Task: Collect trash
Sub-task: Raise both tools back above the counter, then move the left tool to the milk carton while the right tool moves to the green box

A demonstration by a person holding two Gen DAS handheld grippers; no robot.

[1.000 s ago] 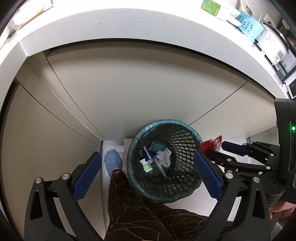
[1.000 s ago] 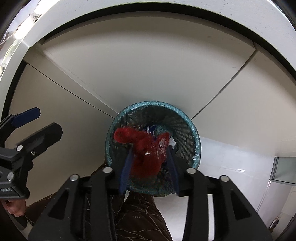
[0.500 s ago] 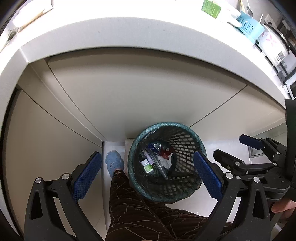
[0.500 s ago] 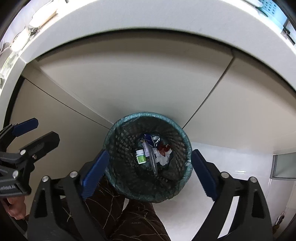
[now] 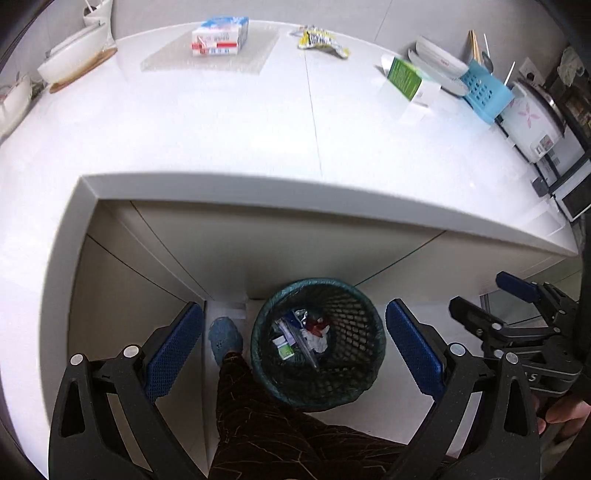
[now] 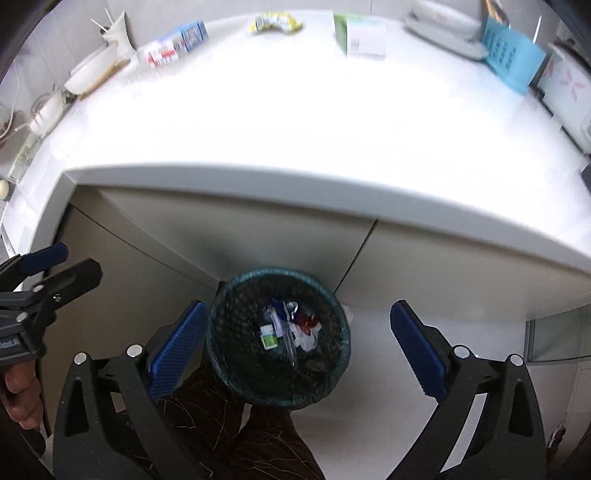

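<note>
A dark mesh bin point(image 5: 354, 314) point(image 6: 240, 332) with a green liner stands on the floor under the white counter point(image 5: 258, 129). Inside lie a red wrapper point(image 5: 317, 325) point(image 6: 304, 319), white paper and a small green-labelled bottle point(image 6: 269, 336). My left gripper point(image 5: 293, 308) point(image 6: 75, 260) hangs open above the bin, holding nothing. My right gripper point(image 6: 298, 306) point(image 5: 480, 293) is beside it, its jaws opening with nothing between them. On the counter lie a yellow wrapper point(image 5: 321, 38) point(image 6: 275, 20), a blue-and-white carton point(image 5: 219, 37) point(image 6: 173, 46) and a green-and-white box point(image 5: 404, 77) point(image 6: 360, 33).
A blue basket point(image 5: 485, 88), a rice cooker point(image 5: 532, 118) and a white bowl point(image 5: 74, 55) stand along the counter's back and sides. The person's patterned trouser leg point(image 5: 258, 424) and blue shoe point(image 5: 225, 338) are left of the bin. Cabinet doors close in behind it.
The right gripper opened and the red wrapper dropped into the bin. Both grippers rose, so the bin looks smaller and the countertop has come into view.
</note>
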